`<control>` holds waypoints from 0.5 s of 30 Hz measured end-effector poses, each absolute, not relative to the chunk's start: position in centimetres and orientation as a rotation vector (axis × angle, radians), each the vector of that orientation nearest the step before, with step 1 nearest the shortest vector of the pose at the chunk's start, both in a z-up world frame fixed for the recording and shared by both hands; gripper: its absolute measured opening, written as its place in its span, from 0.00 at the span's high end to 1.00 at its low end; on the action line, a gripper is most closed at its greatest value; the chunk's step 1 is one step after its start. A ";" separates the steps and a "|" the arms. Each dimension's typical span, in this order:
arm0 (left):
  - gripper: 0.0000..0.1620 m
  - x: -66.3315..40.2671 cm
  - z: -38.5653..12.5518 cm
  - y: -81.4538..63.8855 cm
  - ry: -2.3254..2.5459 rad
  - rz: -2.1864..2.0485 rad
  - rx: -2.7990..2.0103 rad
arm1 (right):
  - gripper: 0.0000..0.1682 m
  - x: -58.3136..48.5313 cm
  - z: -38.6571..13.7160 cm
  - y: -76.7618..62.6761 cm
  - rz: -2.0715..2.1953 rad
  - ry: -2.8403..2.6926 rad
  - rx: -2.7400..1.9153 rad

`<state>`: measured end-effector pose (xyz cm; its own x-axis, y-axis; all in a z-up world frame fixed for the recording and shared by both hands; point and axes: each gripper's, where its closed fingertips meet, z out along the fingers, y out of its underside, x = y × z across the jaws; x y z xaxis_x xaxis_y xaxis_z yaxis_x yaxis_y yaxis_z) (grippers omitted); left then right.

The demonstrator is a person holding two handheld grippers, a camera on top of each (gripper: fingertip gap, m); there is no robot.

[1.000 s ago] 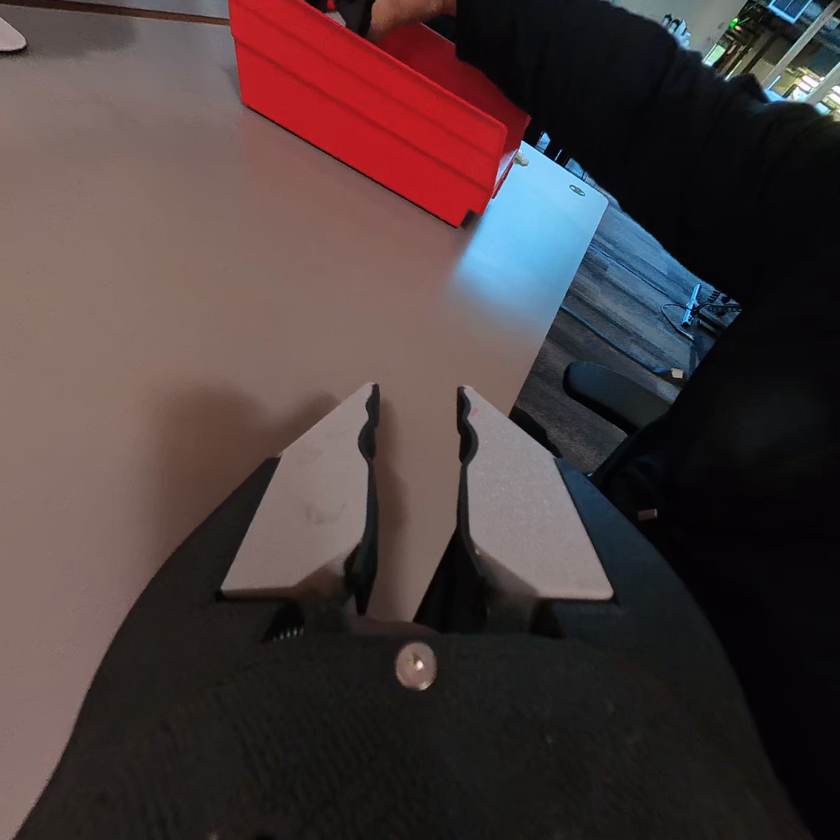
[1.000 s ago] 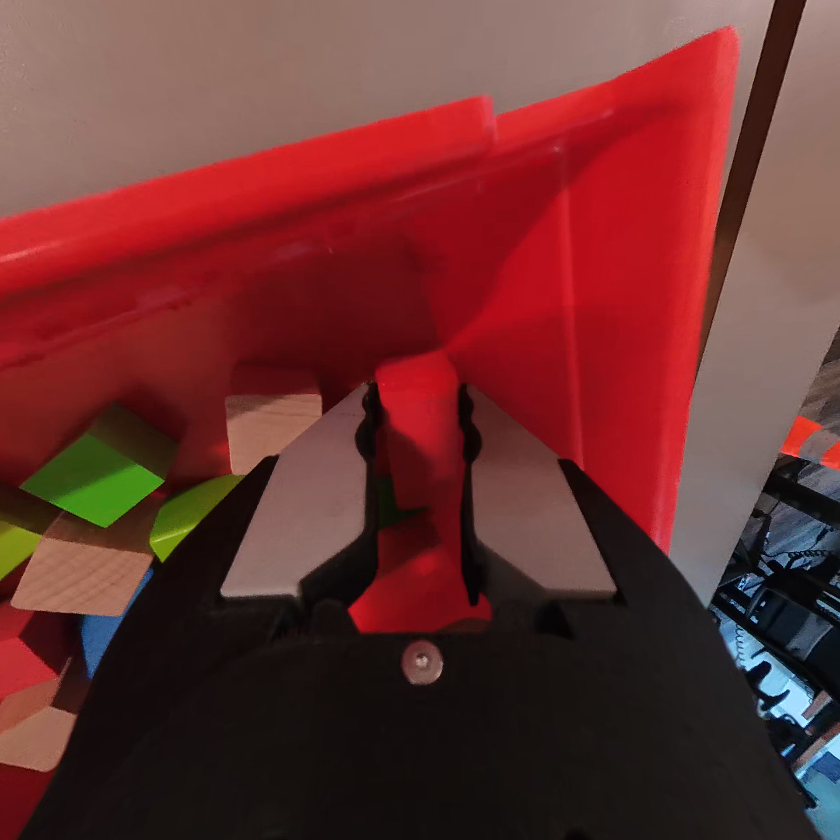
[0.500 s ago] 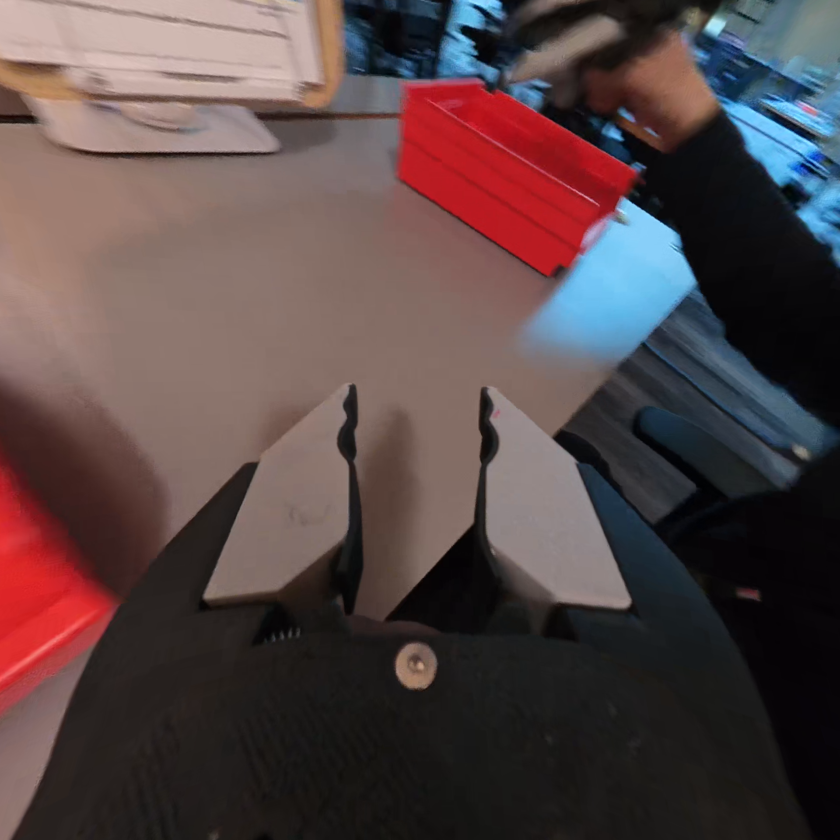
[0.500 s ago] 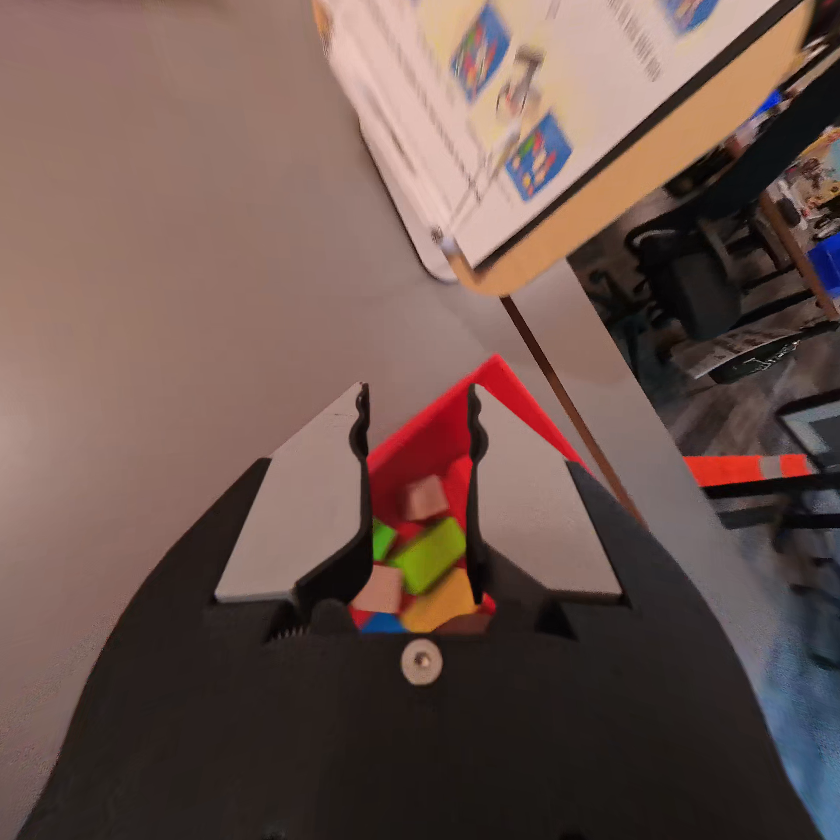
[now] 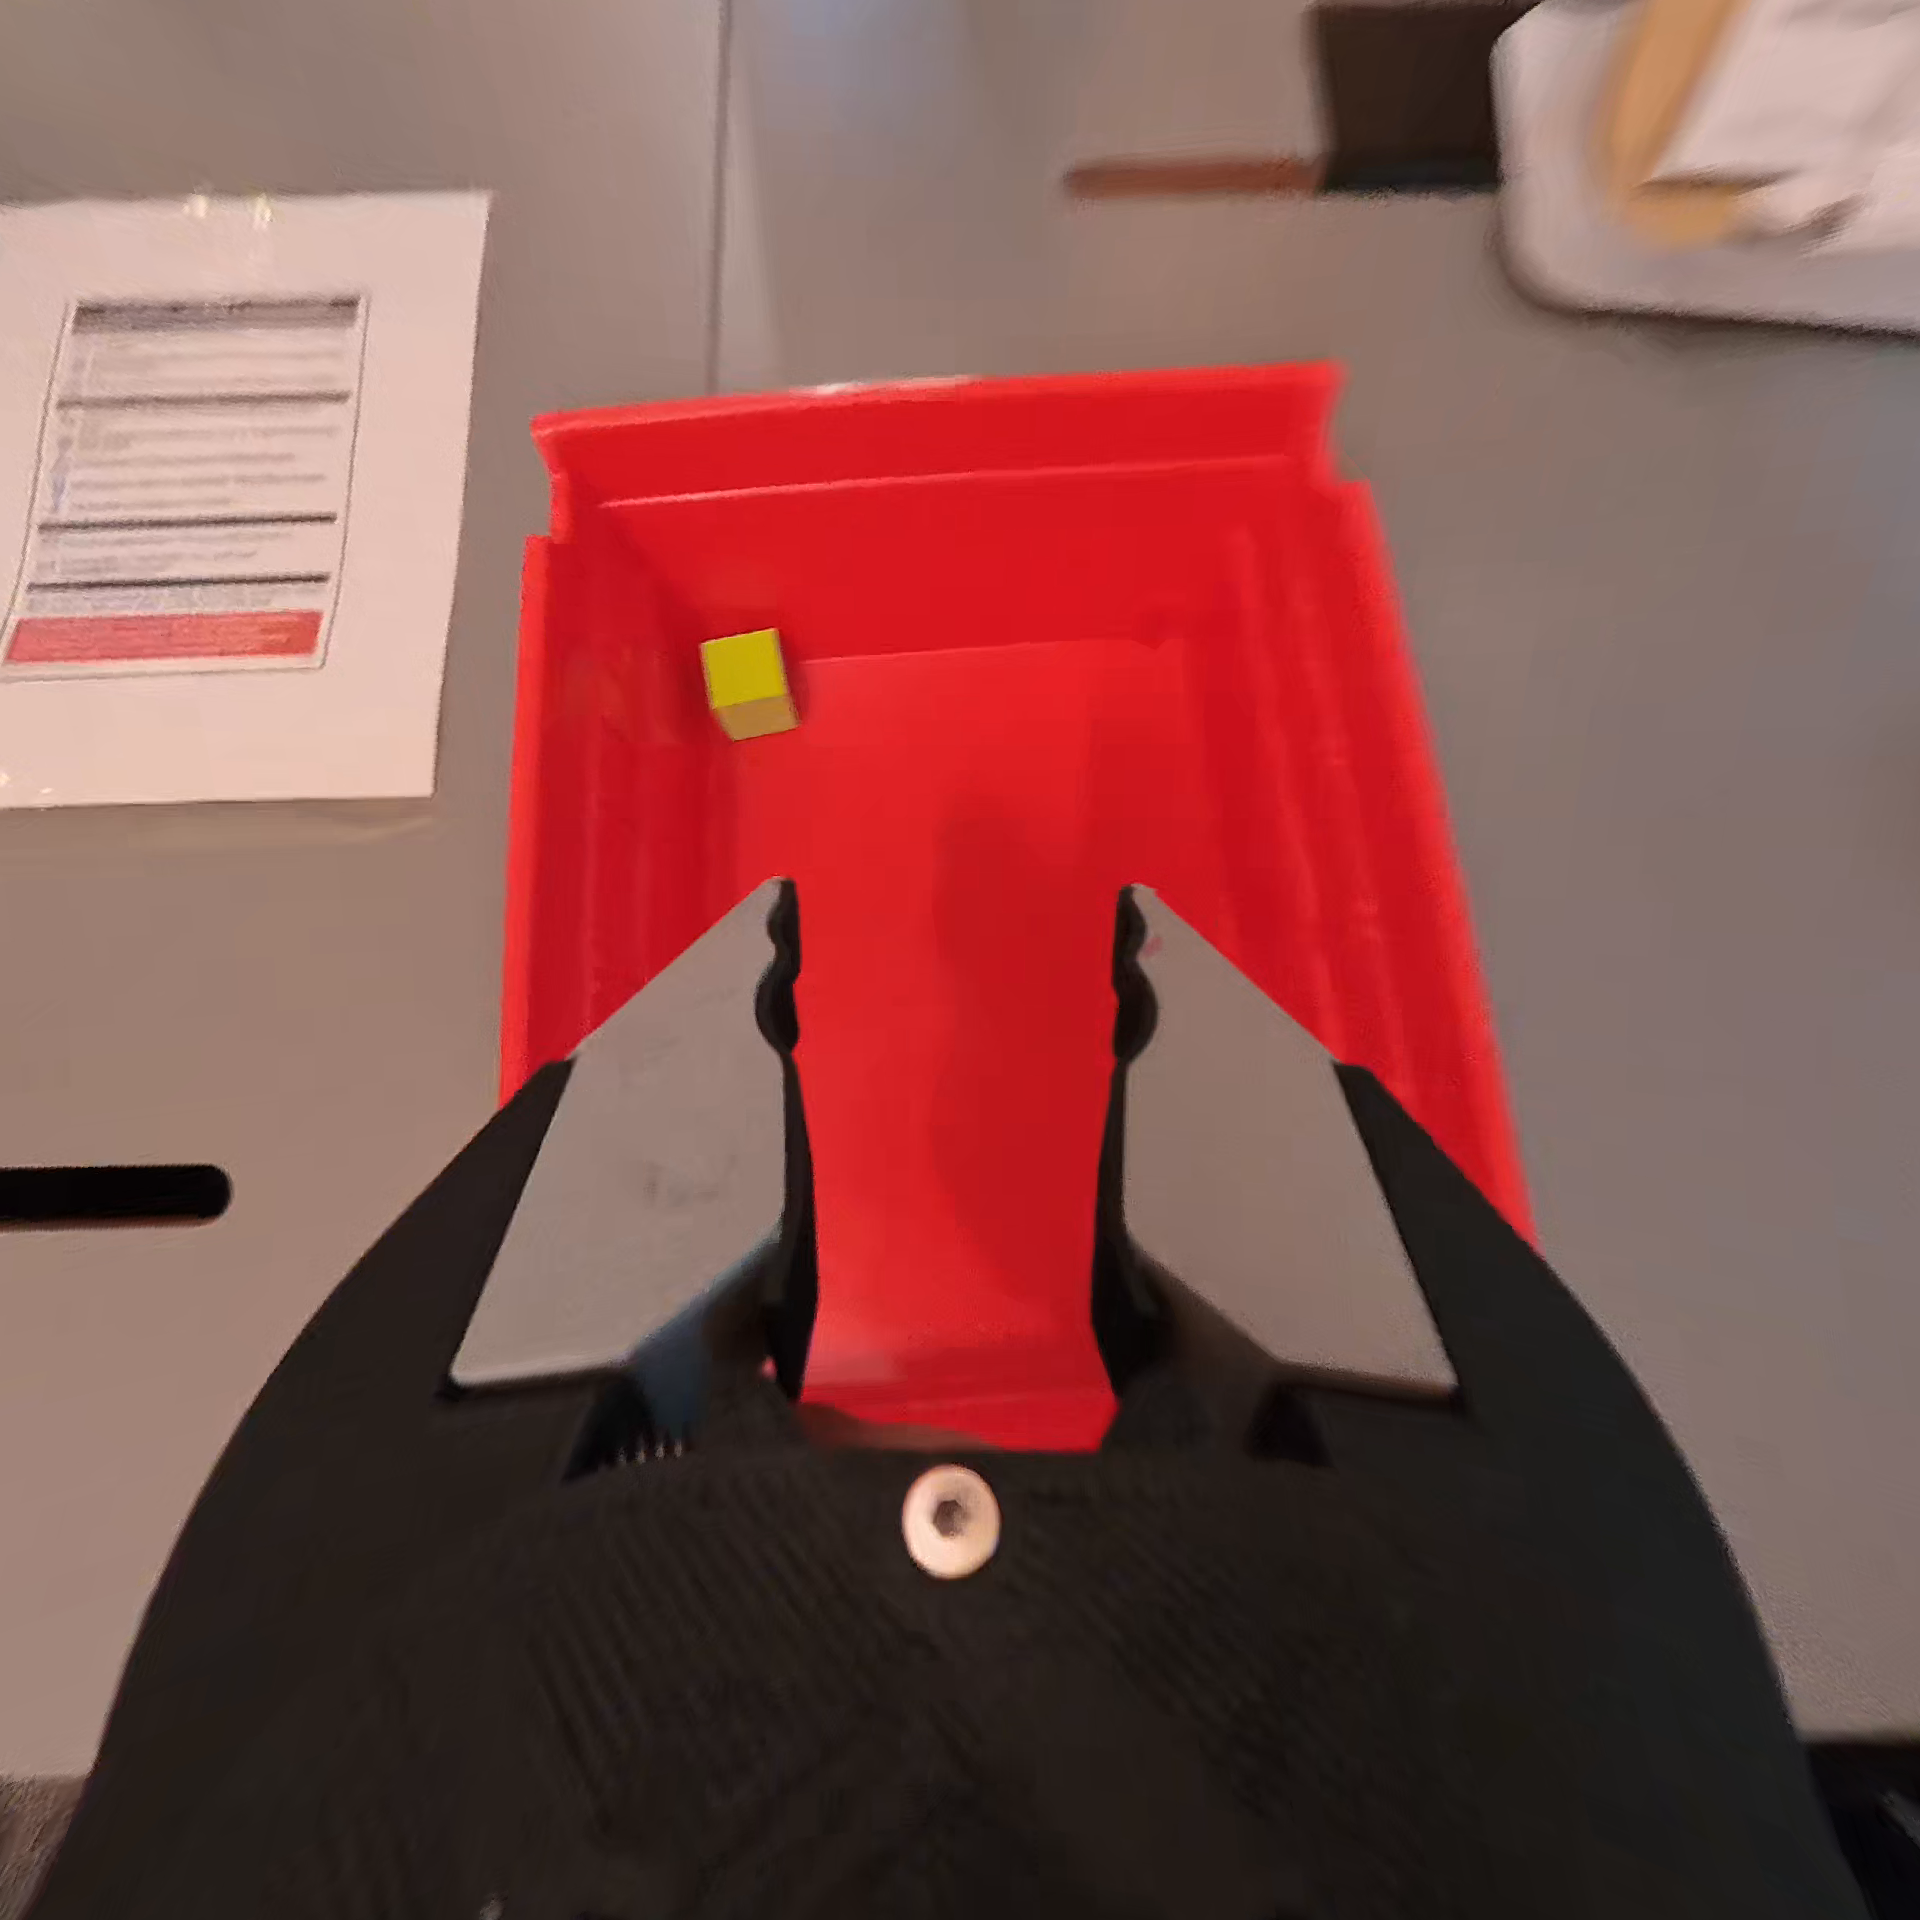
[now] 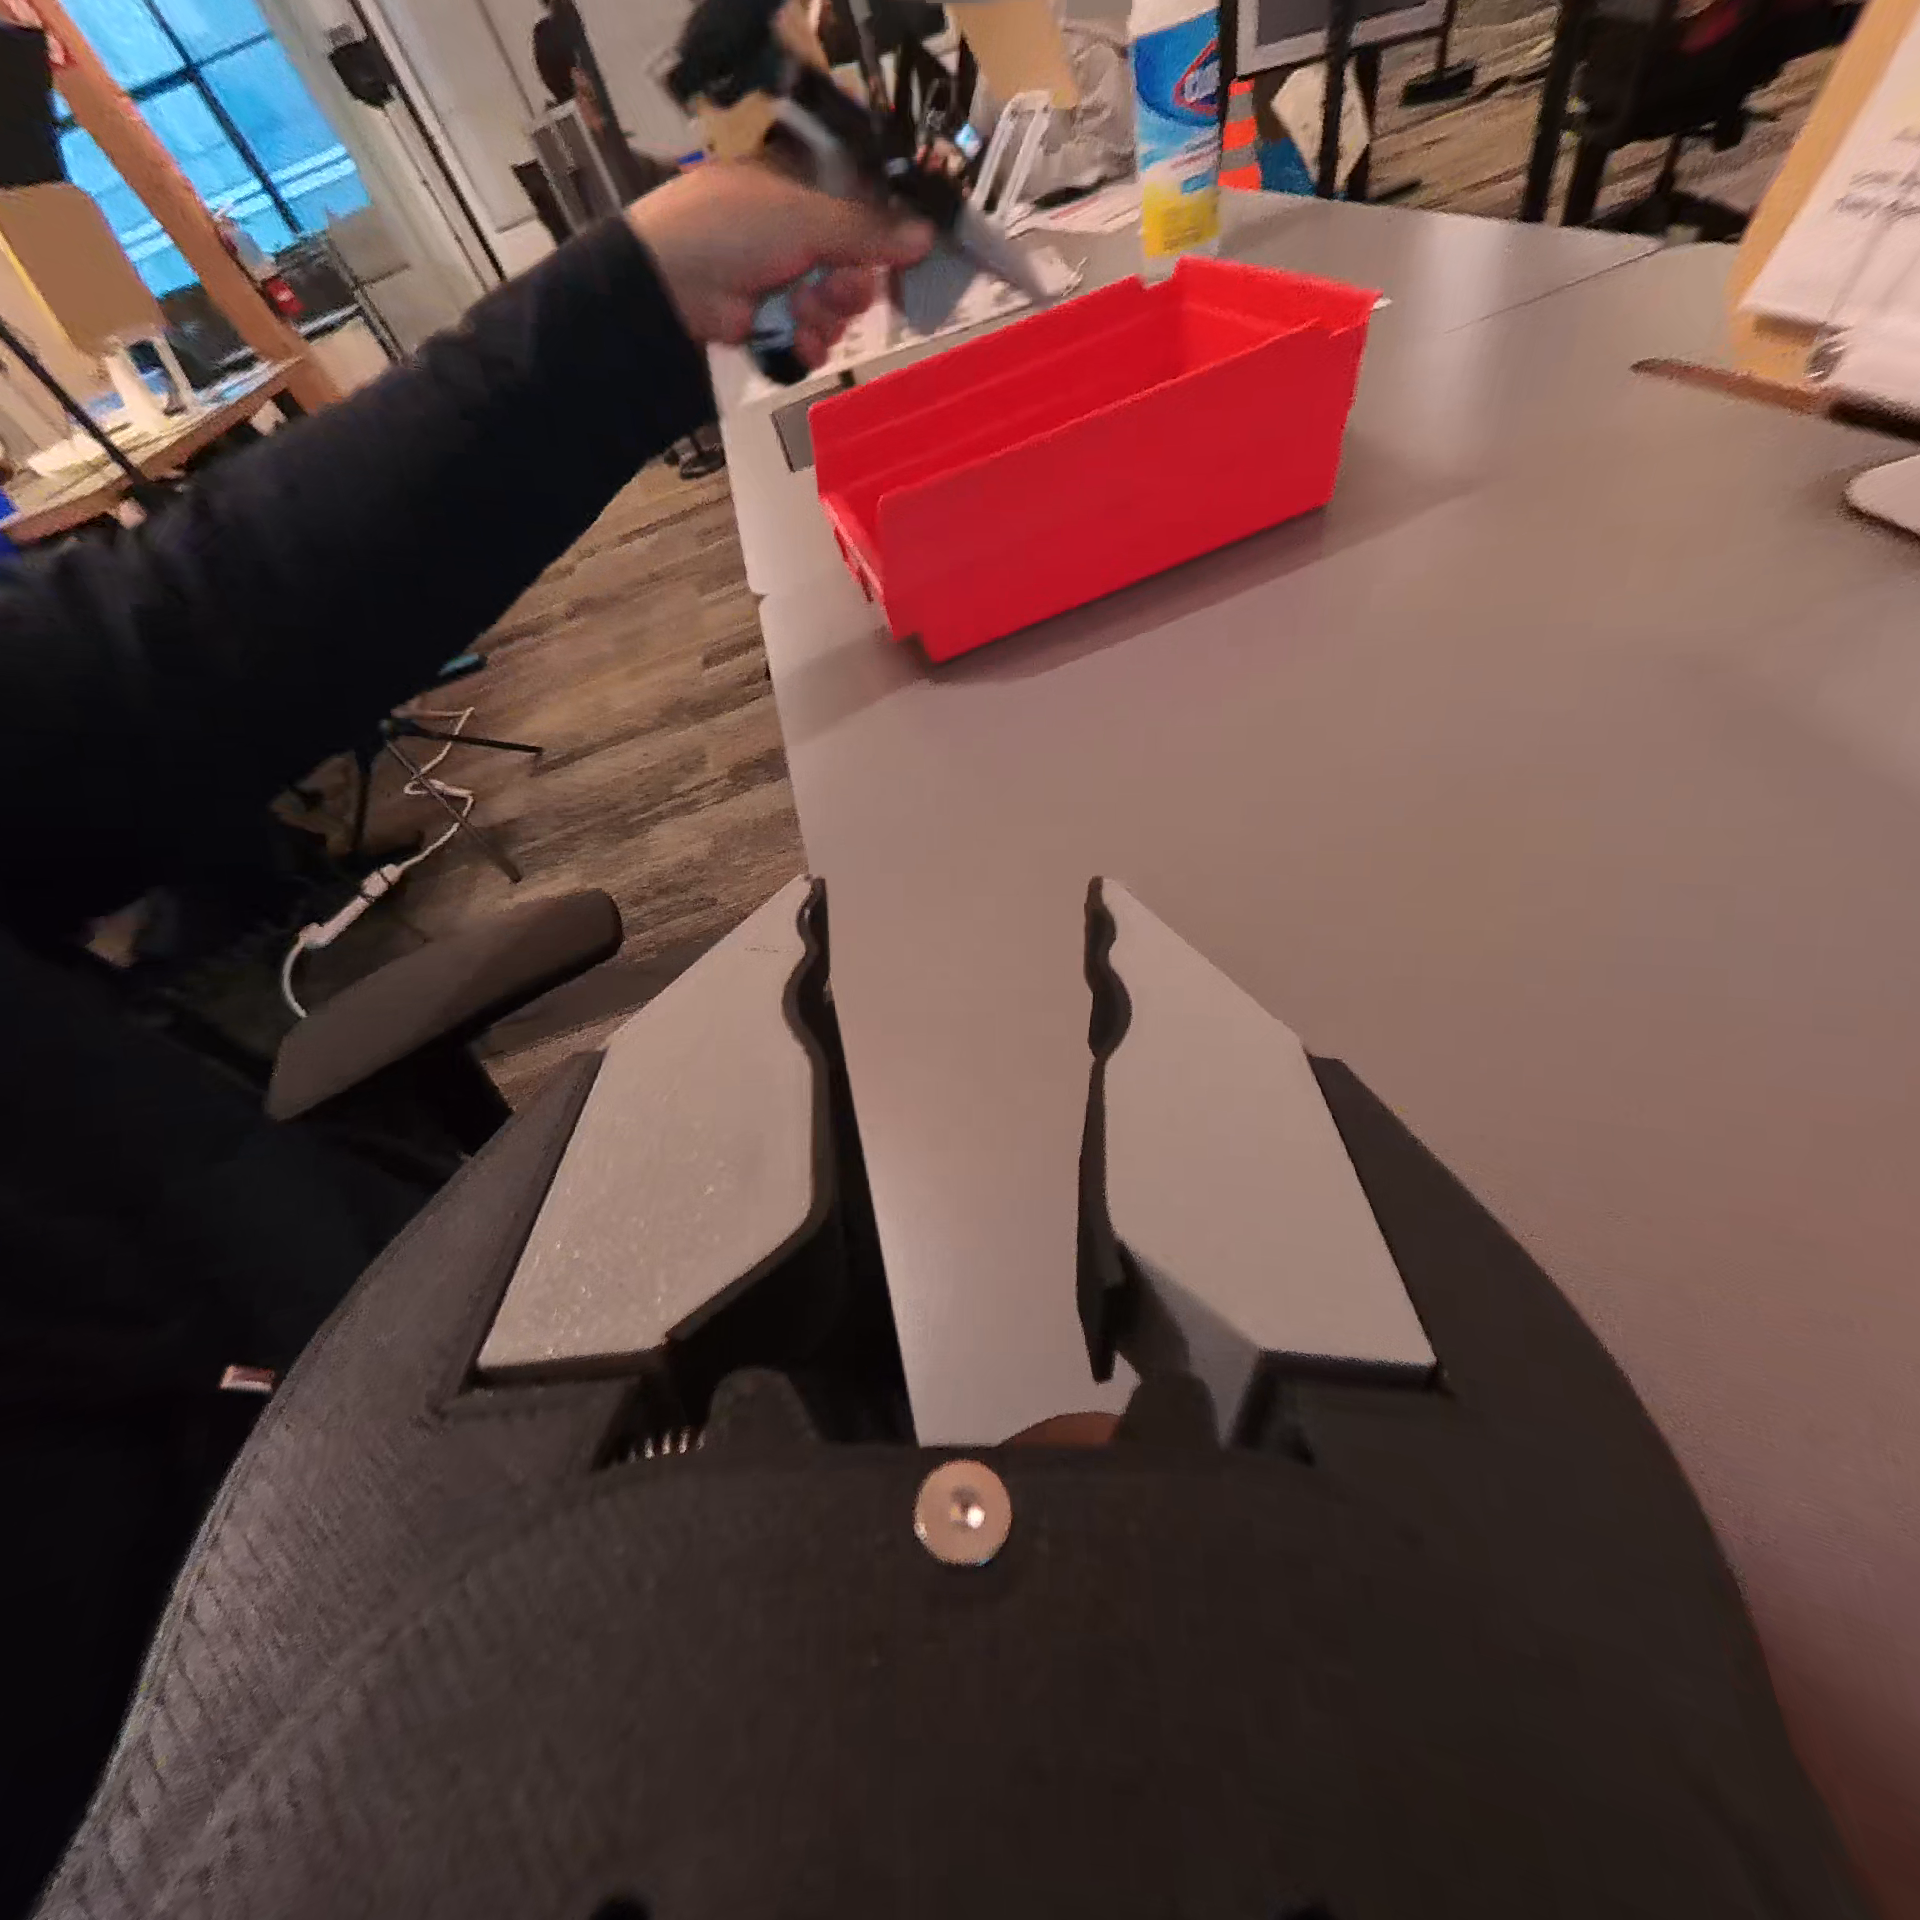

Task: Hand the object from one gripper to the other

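Note:
In the left wrist view I look straight down into a red bin (image 5: 935,561). One small yellow cube (image 5: 746,681) lies at its far left corner. My left gripper (image 5: 956,904) is open and empty, above the bin's near half. In the right wrist view my right gripper (image 6: 951,904) is open and empty over the grey table (image 6: 1455,935). The same red bin (image 6: 1091,520) stands farther off. A hand holds the left gripper (image 6: 997,255), blurred, above it.
A printed sheet (image 5: 208,499) lies left of the bin. A white stand base (image 5: 1714,208) is at the far right. A dark sleeve (image 6: 312,520) crosses the left. A spray bottle (image 6: 1179,135) stands behind the bin. The table edge (image 6: 790,748) and a chair armrest (image 6: 447,987) are on the left. Some 50 centimeters of space lies between my two pairs of fingers. To the small yellow cube (image 5: 746,681): left tips about 15 centimeters, right tips about 60 centimeters.
My left gripper swung from over the bare table to above the red bin, now pointing down. My right gripper left the block-filled bin and now faces across the table. Both stayed open.

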<state>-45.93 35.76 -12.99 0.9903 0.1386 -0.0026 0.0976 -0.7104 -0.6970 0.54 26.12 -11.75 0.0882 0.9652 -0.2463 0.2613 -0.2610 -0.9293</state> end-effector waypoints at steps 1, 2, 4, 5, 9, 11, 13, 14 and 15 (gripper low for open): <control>0.64 -46.9 -14.2 36.8 -0.194 0.102 -2.411 | 0.72 0.2 -12.5 25.8 1.207 -1.251 -1.624; 0.64 -47.7 -15.3 37.9 -0.220 0.121 -2.443 | 0.72 0.0 -13.1 25.6 1.190 -1.261 -1.614; 0.66 -49.3 -17.2 40.1 -0.265 0.165 -2.491 | 0.72 -0.3 -14.4 24.9 1.171 -1.300 -1.585; 0.66 -50.1 -18.1 41.1 -0.280 0.196 -2.513 | 0.74 -0.5 -15.0 24.7 1.168 -1.310 -1.568; 0.67 -52.2 -20.3 44.1 -0.273 0.311 -2.613 | 0.76 -0.5 -17.5 24.4 1.161 -1.342 -1.549; 0.68 -52.5 -21.3 44.8 -0.255 0.331 -2.683 | 0.77 -0.4 -18.2 24.6 1.170 -1.337 -1.552; 0.71 -52.8 -21.8 45.4 -0.245 0.350 -2.718 | 0.78 -0.4 -18.1 24.7 1.221 -1.310 -1.537; 0.71 -52.9 -22.0 45.6 -0.246 0.353 -2.734 | 0.79 -0.3 -18.0 24.6 1.253 -1.299 -1.532; 0.71 -52.9 -22.3 45.7 -0.252 0.335 -2.757 | 0.79 -0.2 -17.9 24.7 1.278 -1.290 -1.533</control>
